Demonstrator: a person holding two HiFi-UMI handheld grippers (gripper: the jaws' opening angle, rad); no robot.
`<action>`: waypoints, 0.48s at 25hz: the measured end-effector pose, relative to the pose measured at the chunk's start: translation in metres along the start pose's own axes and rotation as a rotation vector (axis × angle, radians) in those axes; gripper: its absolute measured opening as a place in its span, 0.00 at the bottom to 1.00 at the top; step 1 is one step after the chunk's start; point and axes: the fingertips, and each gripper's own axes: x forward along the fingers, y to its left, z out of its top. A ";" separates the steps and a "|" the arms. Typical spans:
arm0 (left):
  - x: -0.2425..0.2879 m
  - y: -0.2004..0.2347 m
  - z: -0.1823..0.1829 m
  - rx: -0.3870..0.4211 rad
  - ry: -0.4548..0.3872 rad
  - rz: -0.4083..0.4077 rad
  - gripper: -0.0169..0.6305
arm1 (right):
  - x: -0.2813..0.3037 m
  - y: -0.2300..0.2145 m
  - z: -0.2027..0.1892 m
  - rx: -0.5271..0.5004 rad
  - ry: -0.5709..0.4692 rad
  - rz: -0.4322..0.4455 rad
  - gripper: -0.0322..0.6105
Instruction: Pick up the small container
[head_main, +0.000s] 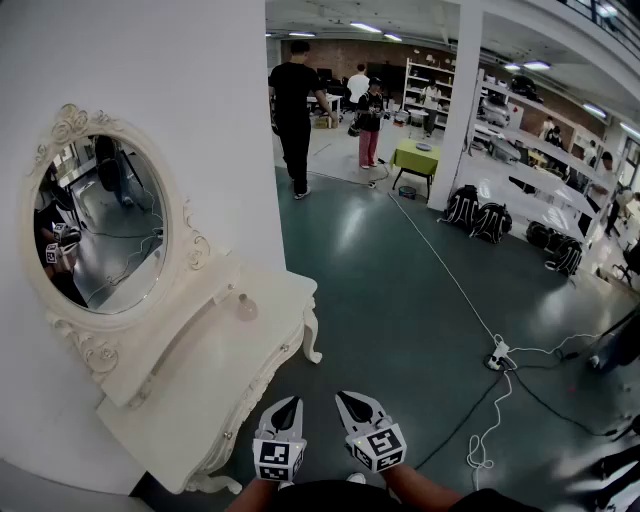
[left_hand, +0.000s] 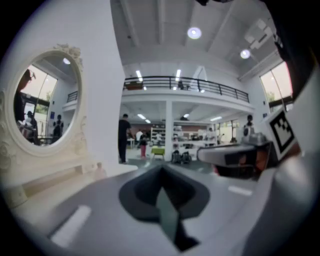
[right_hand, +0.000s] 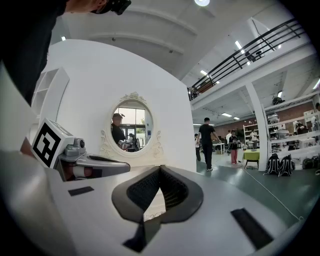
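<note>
In the head view, a white carved dressing table (head_main: 200, 400) stands against a white wall (head_main: 180, 80) under an oval mirror in an ornate white frame (head_main: 98, 222). The small pale rounded container (head_main: 246, 307) sits upright on the tabletop, near the raised shelf below the mirror and towards the table's far end. The left gripper (head_main: 291, 401) and the right gripper (head_main: 346, 398) are side by side over the dark green floor (head_main: 400, 300), just off the table's near edge and well apart from the container; both have their jaws together. In the left gripper view, the dark jaws meet at the tips with nothing between them (left_hand: 161, 168). The container (left_hand: 99, 170) shows as a blurred pale shape on the table to the left, and the right gripper's body (left_hand: 235, 155) crosses the right side. In the right gripper view, the ribbed jaws are fully closed and empty (right_hand: 160, 169). They point towards the mirror (right_hand: 131, 122) and the table edge, with the left gripper (right_hand: 85, 162) at left.
</note>
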 end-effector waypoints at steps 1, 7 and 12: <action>0.001 0.002 -0.001 0.002 -0.001 0.005 0.04 | 0.000 0.000 0.001 -0.001 -0.003 0.000 0.06; 0.001 0.004 -0.001 0.002 0.007 0.008 0.04 | 0.001 -0.002 0.003 -0.001 -0.024 -0.002 0.06; 0.004 -0.001 0.001 0.004 0.007 0.011 0.04 | -0.002 -0.009 0.008 0.015 -0.047 -0.005 0.06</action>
